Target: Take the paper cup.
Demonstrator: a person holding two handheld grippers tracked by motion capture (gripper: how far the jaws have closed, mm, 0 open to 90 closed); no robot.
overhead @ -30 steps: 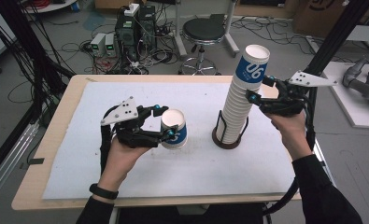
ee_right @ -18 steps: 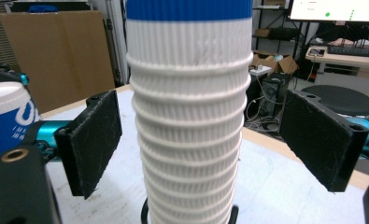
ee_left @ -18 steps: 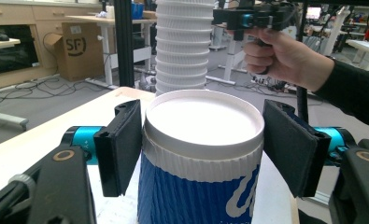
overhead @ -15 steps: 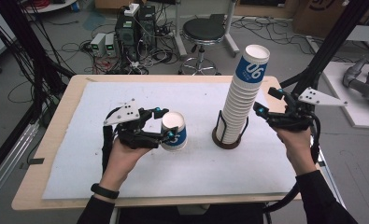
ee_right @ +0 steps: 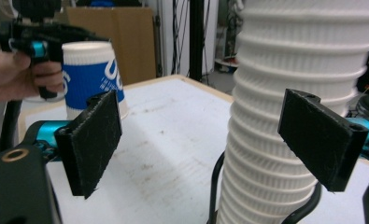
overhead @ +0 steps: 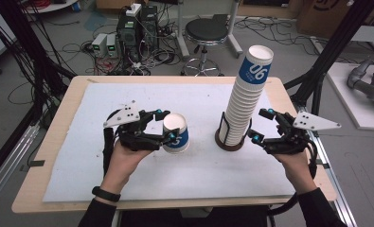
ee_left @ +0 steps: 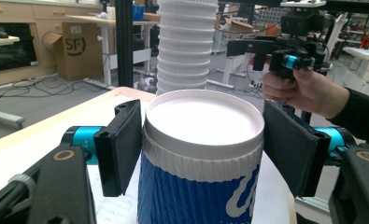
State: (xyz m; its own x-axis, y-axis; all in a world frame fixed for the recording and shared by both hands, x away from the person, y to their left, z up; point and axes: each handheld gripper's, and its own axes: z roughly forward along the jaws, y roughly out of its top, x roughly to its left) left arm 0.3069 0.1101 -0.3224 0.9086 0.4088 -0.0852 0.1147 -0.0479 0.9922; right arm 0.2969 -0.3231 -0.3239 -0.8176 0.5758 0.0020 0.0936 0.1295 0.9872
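The right gripper hangs just to the right of the tall stack of white paper cups, its jaws spread wide with nothing between them; a second ago it was up high against the top of that stack, by the blue-sleeved cup that crowns it, and since then it has dropped down and drawn back toward the person's side. In the right gripper view the ribbed stack stands beyond the parted pads, touching neither, seated in its dark ring holder. Over on the left, the left gripper has its jaws on either side of a single blue-and-white cup that stands upright on the white mat covering the tabletop. In the left gripper view the pads flank the cup just under its rim, yet a sliver of gap shows on each side, so it looks loosened rather than clamped. That cup and hand have barely shifted from where they were. The lone cup sits left of the stack, a little apart from it.
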